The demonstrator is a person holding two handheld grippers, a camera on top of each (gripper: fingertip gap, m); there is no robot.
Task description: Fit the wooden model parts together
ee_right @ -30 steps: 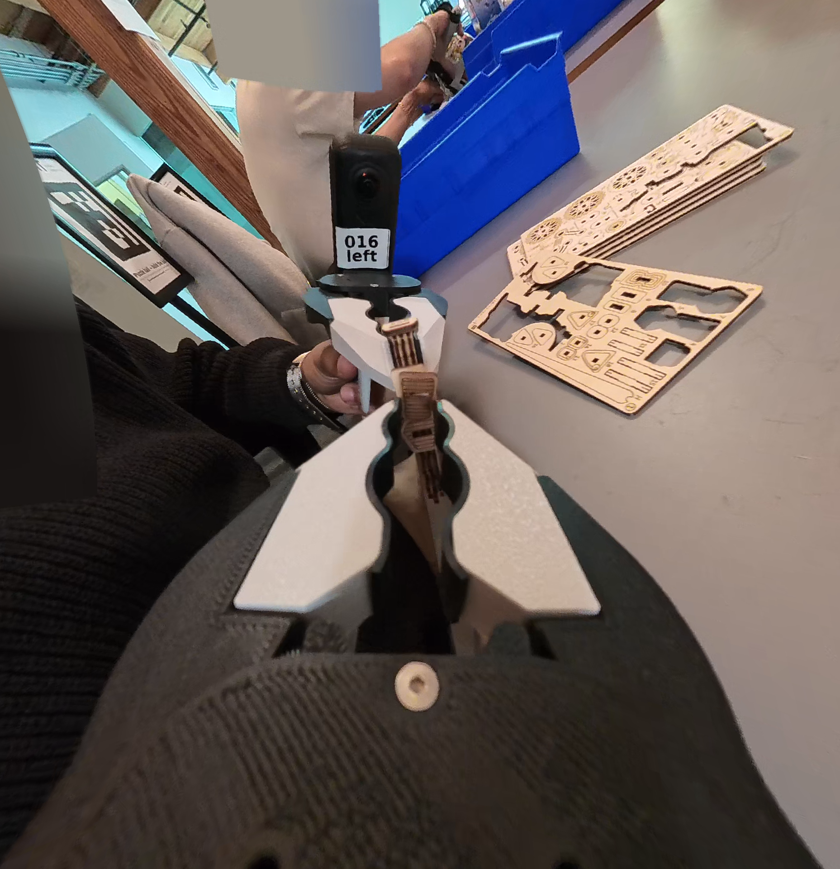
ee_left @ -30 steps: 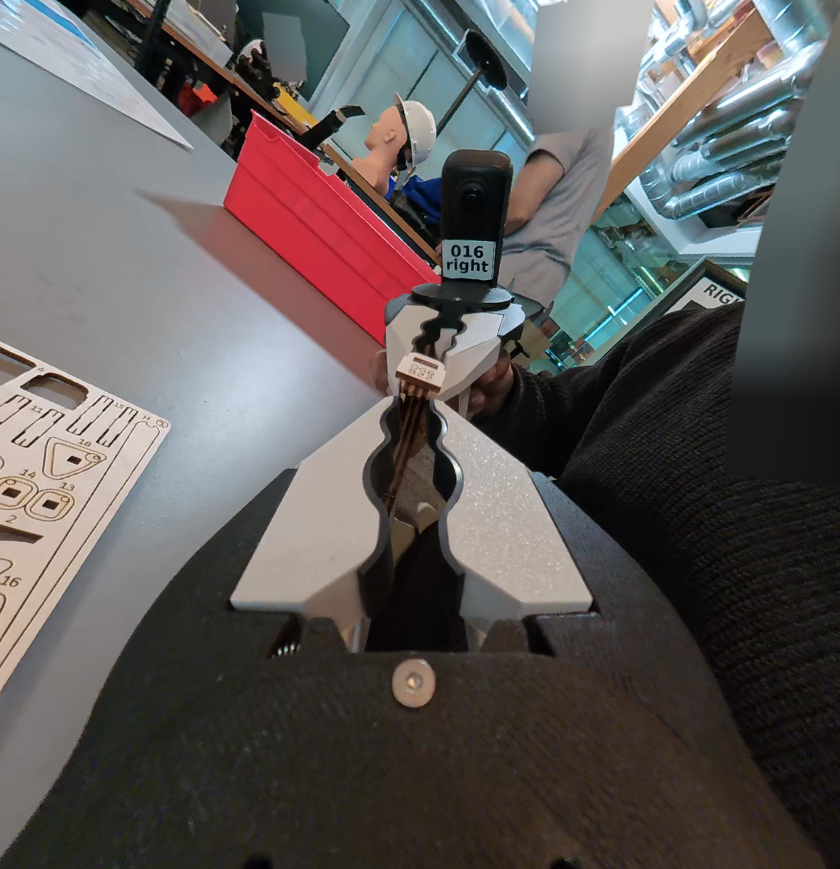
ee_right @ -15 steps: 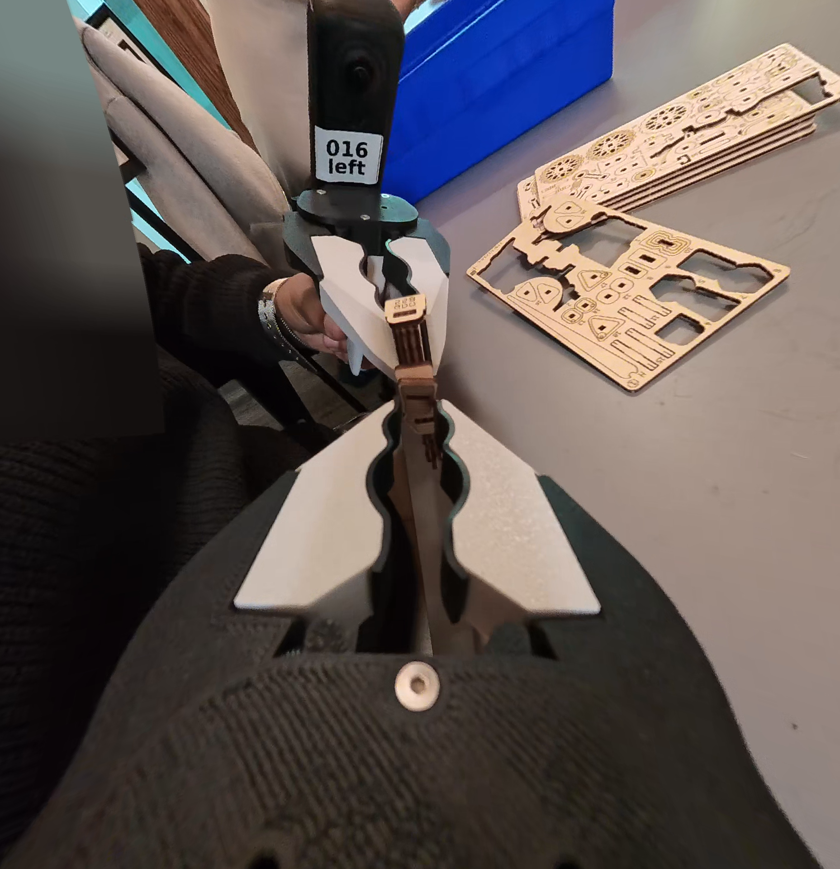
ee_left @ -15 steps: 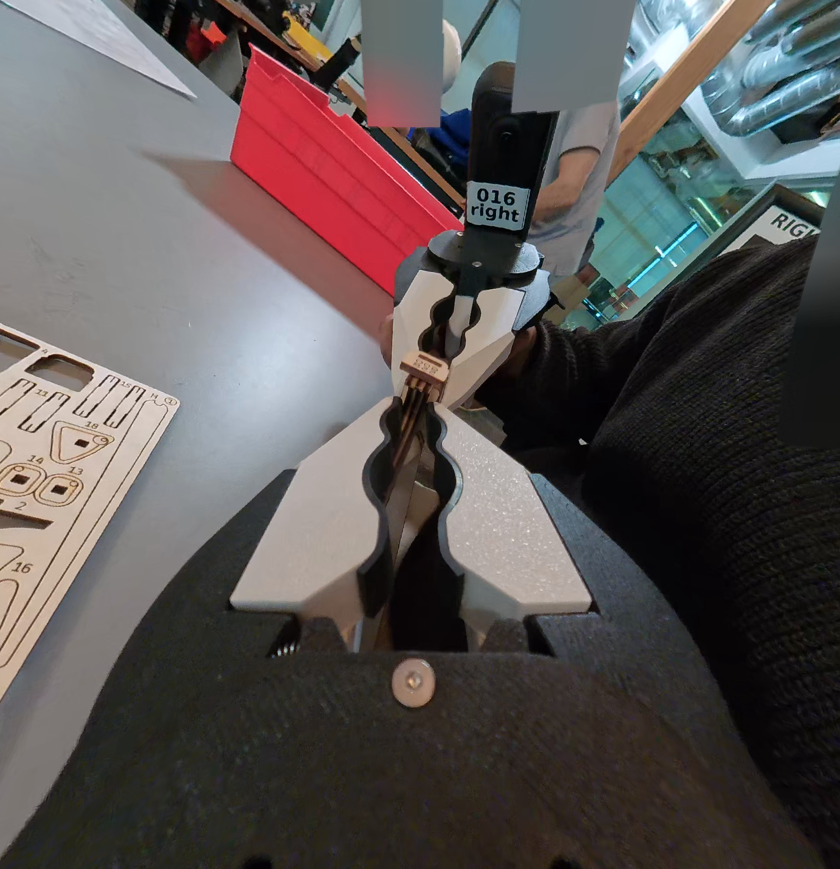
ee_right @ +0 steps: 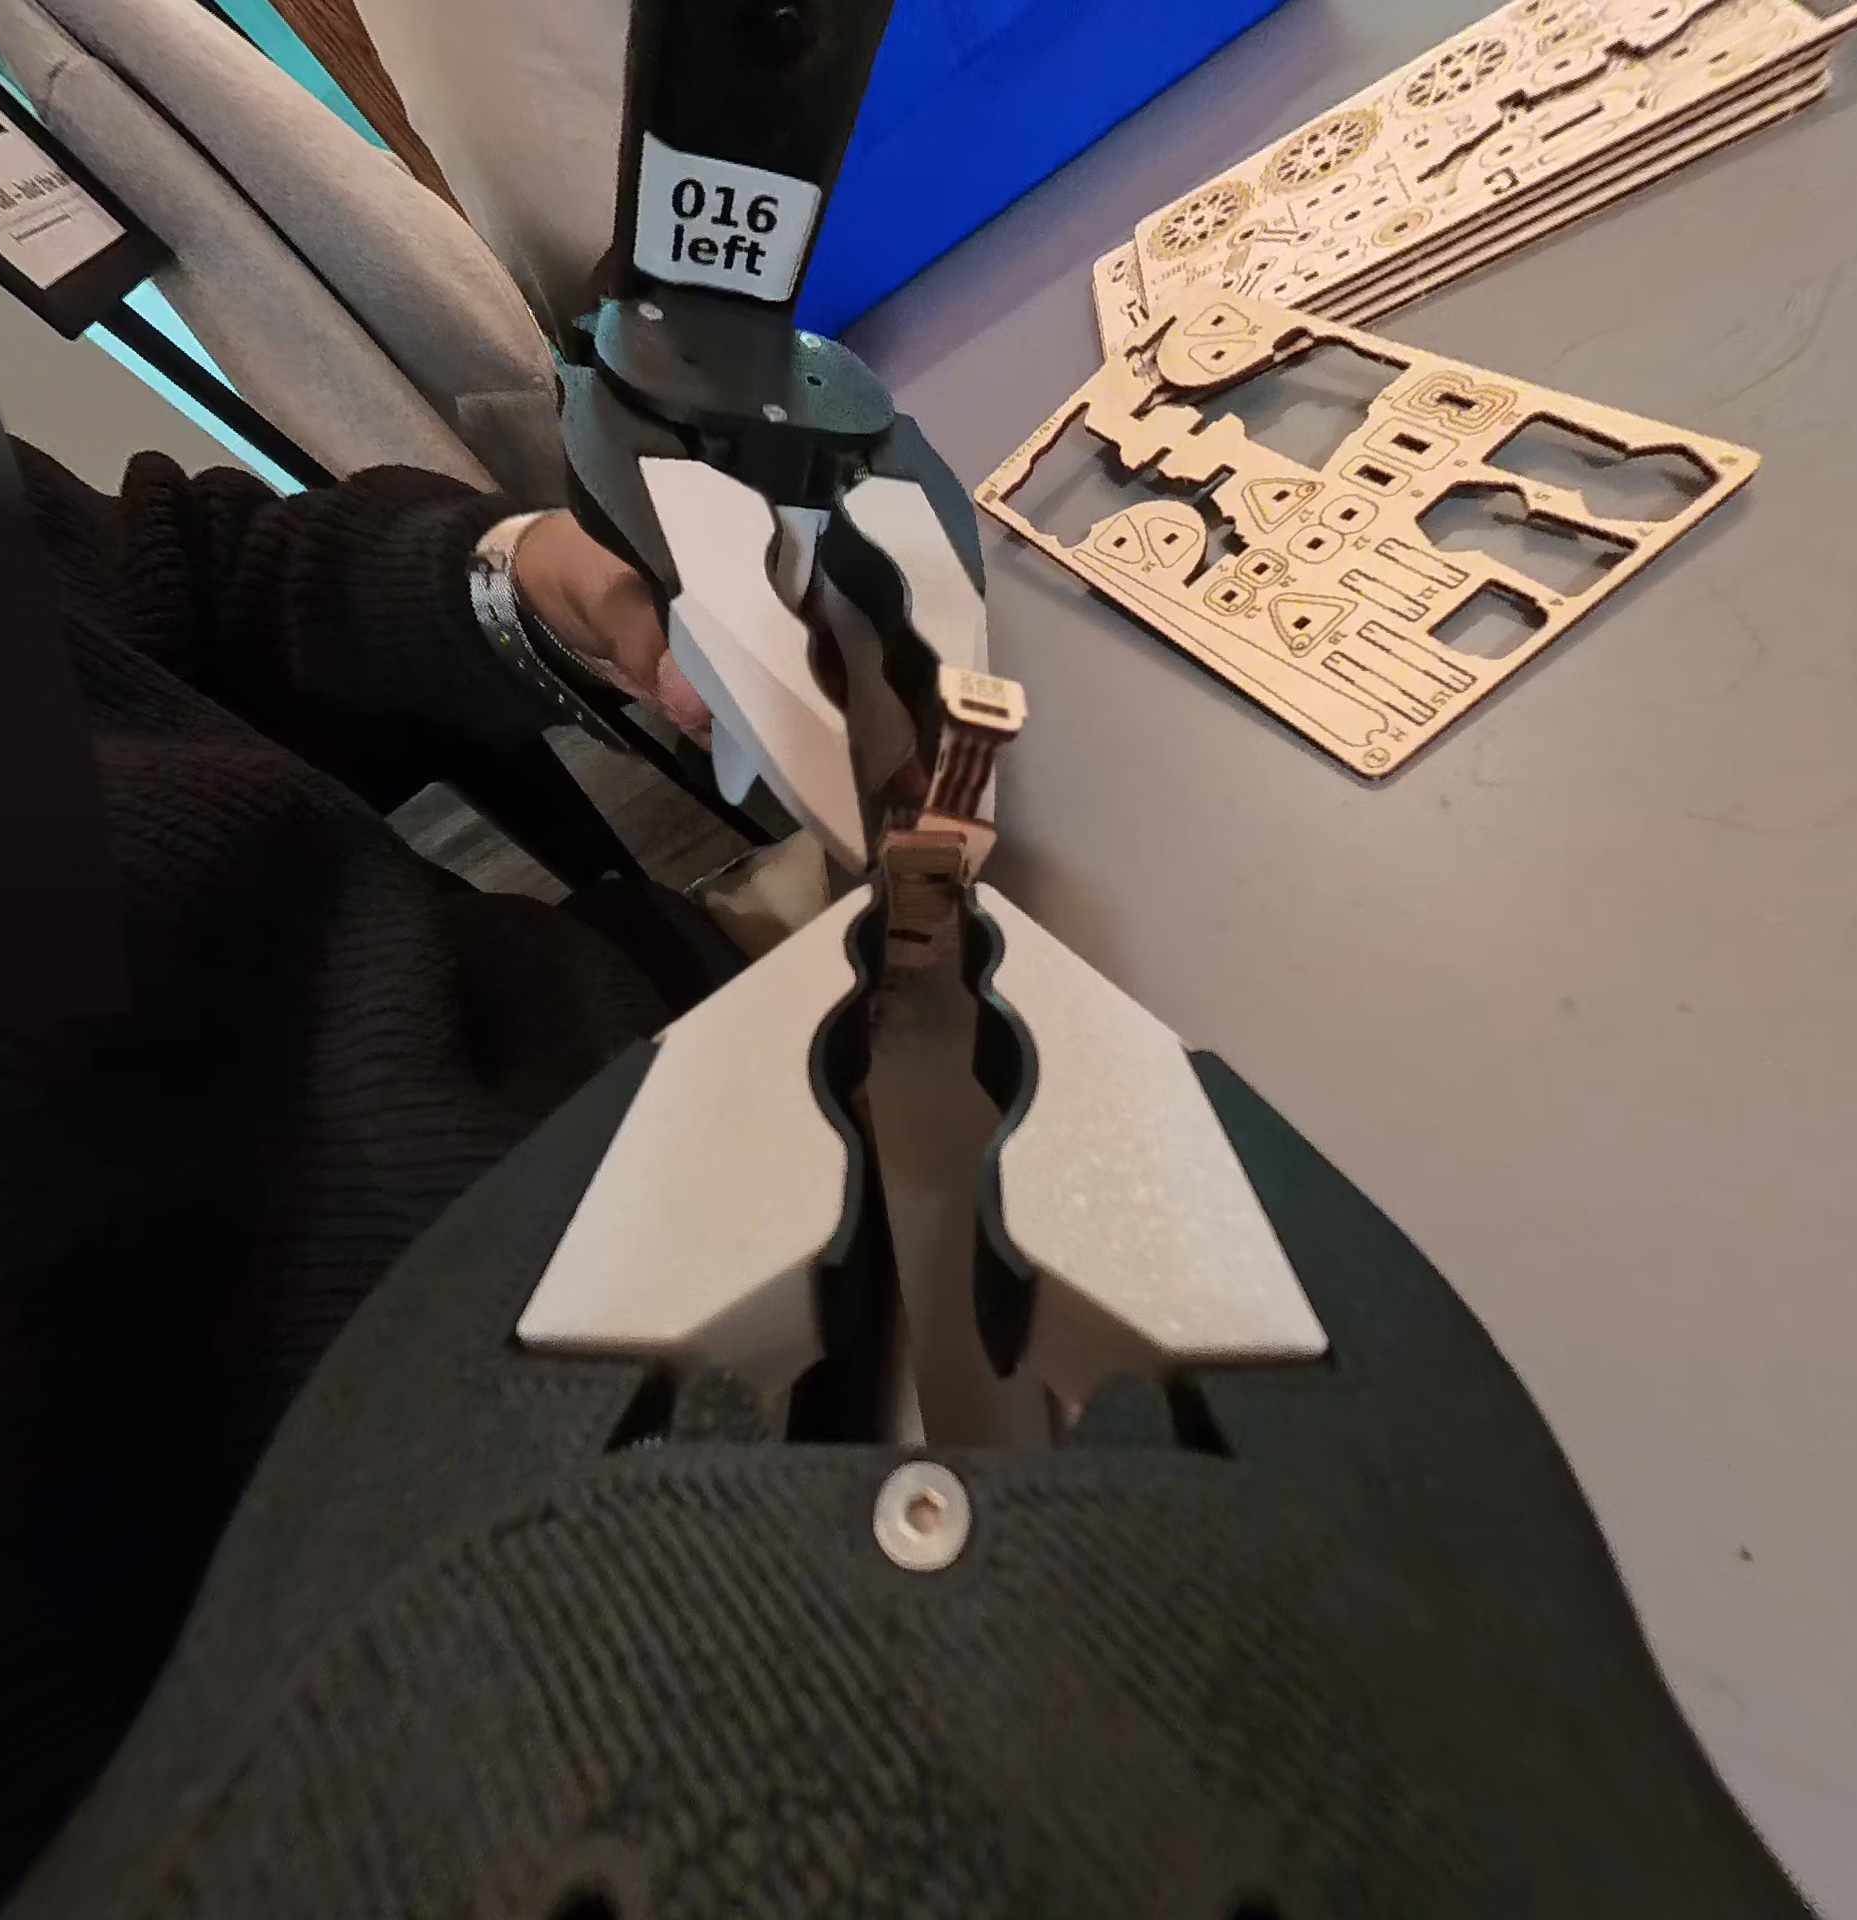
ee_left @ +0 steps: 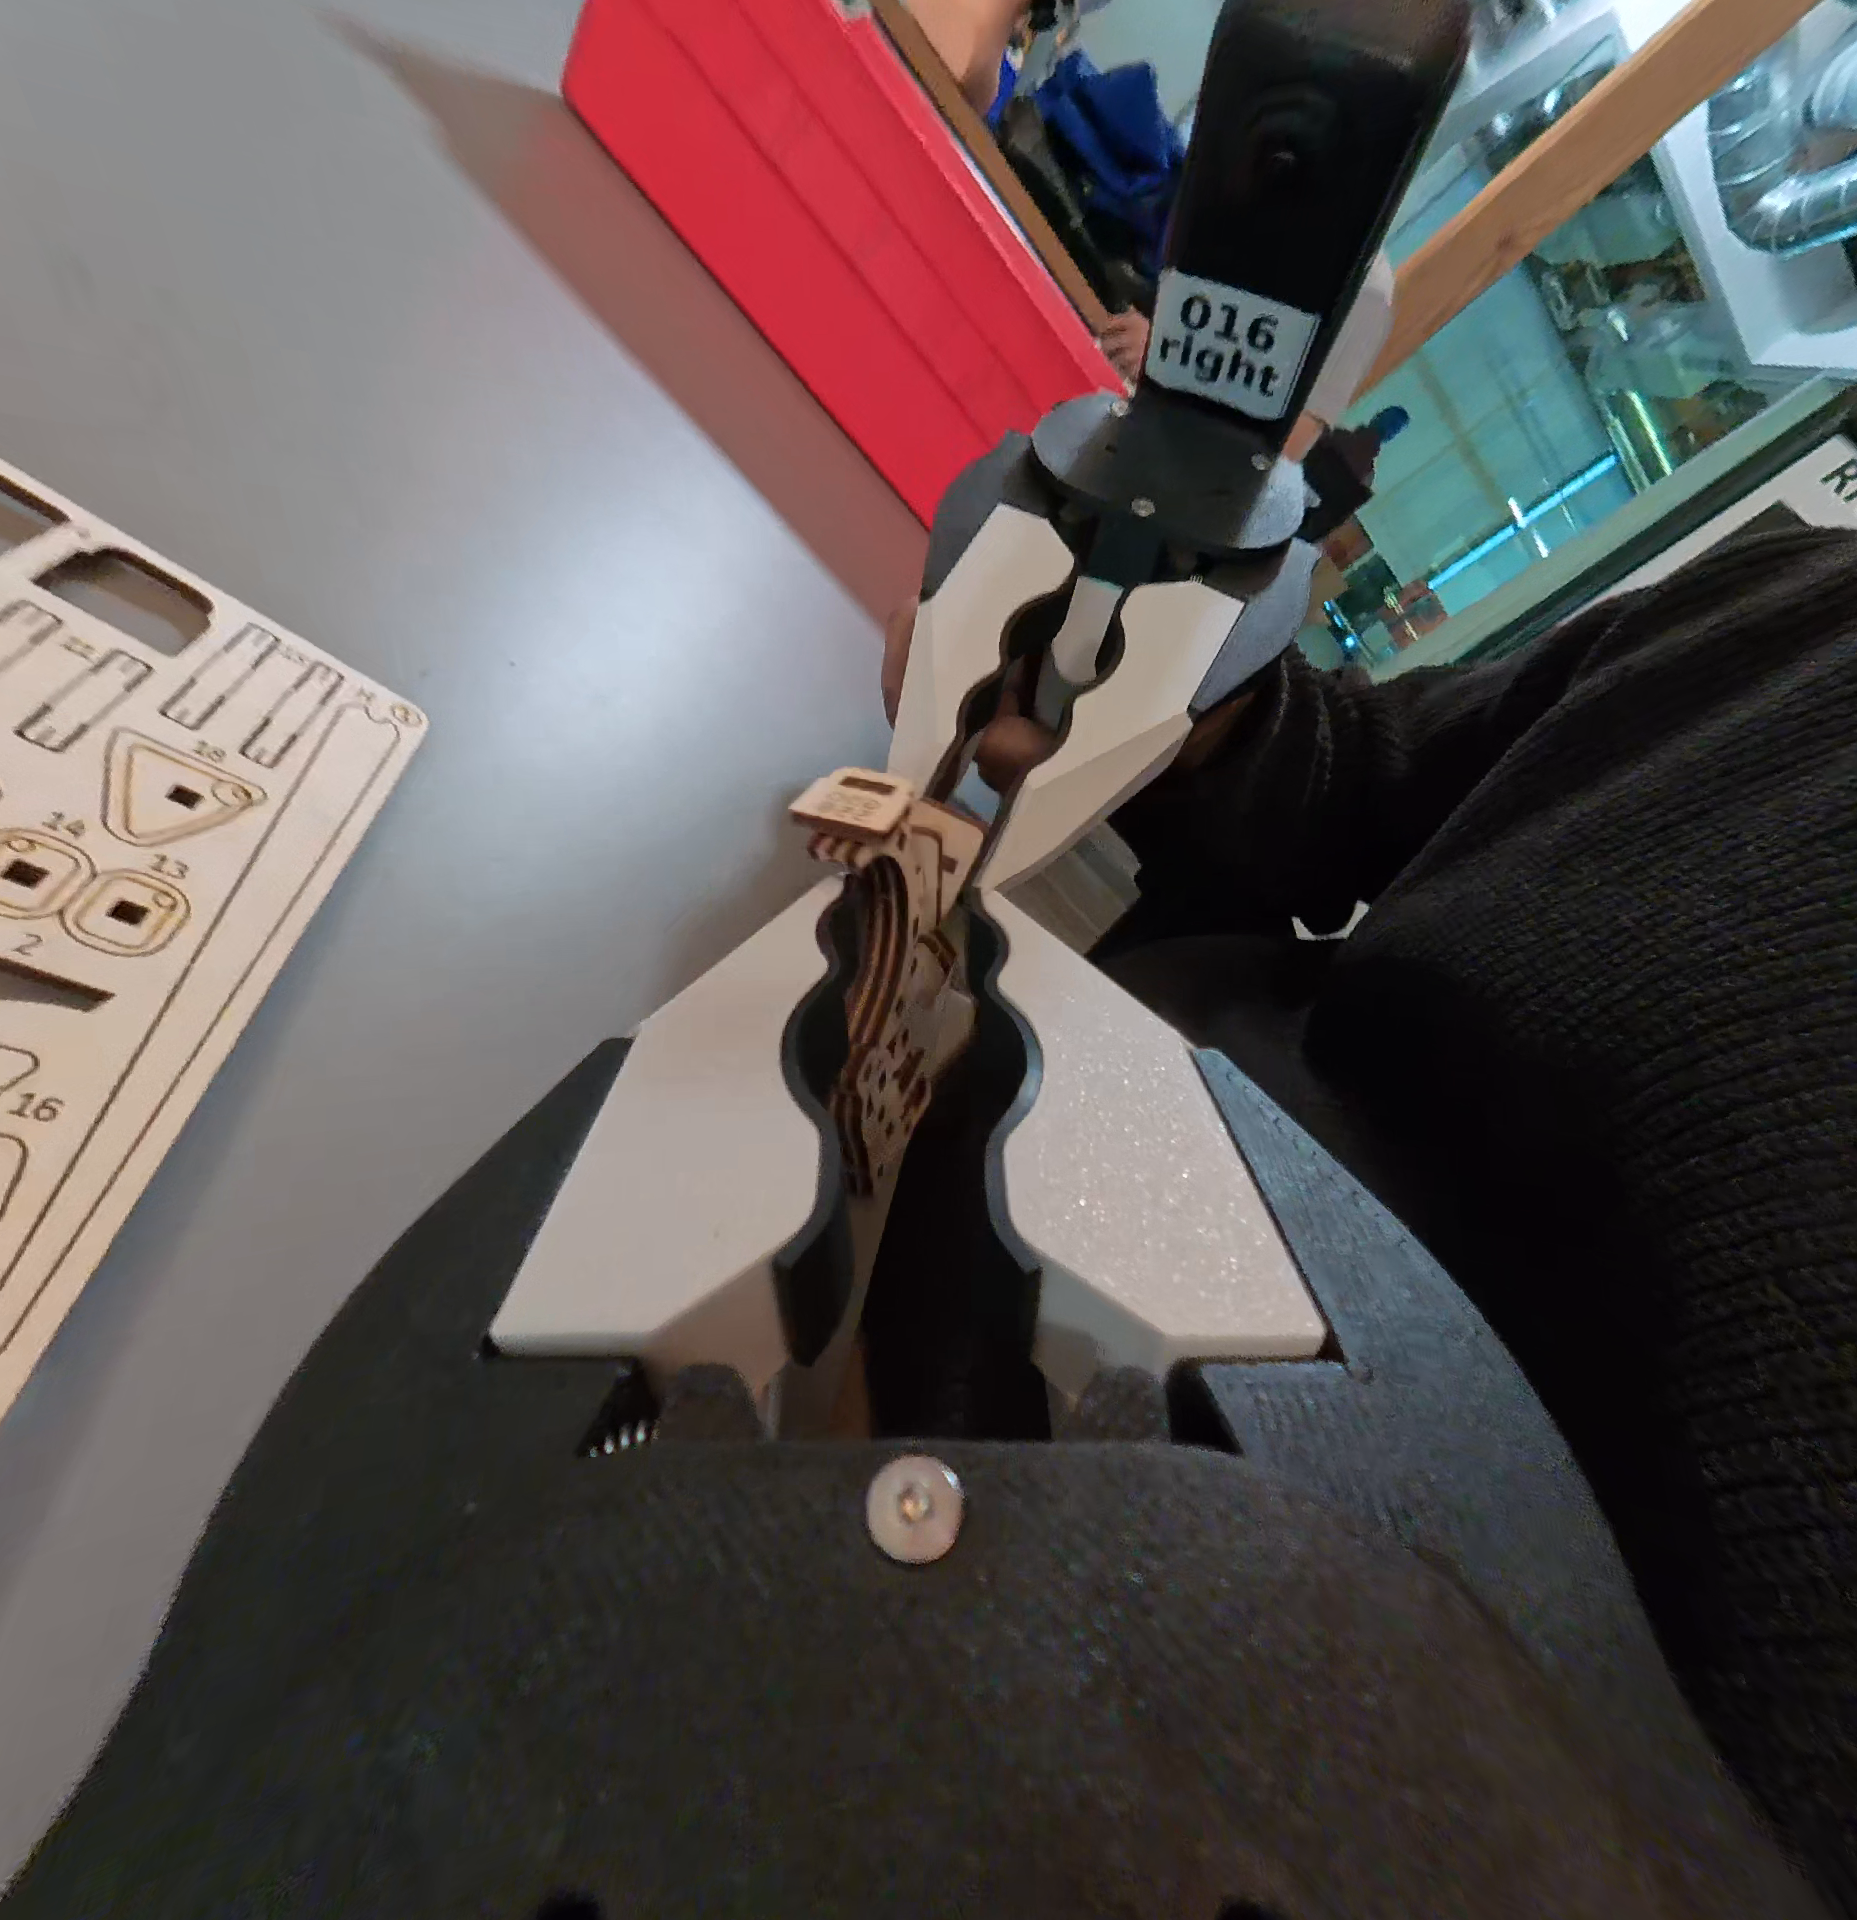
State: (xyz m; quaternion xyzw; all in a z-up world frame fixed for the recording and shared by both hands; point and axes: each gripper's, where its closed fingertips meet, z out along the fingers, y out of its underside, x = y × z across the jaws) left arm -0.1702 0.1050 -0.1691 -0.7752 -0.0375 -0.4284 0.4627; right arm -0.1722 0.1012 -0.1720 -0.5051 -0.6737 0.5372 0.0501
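Tools meet tip to tip above the grey bench (ee_left: 404, 343). Left tool (ee_left: 908, 920) is clamped on a layered wooden assembly (ee_left: 882, 997), tilted toward the bench. Right tool (ee_right: 924, 894) pinches a small wooden part (ee_right: 919, 904) touching that assembly's lower end. Each tool carries a black camera post with a white printed label. Cut-out wooden sheet (ee_right: 1402, 561) lies on the bench beyond the assembly, numbered beside its parts. Red bin (ee_left: 830, 239) stands behind.
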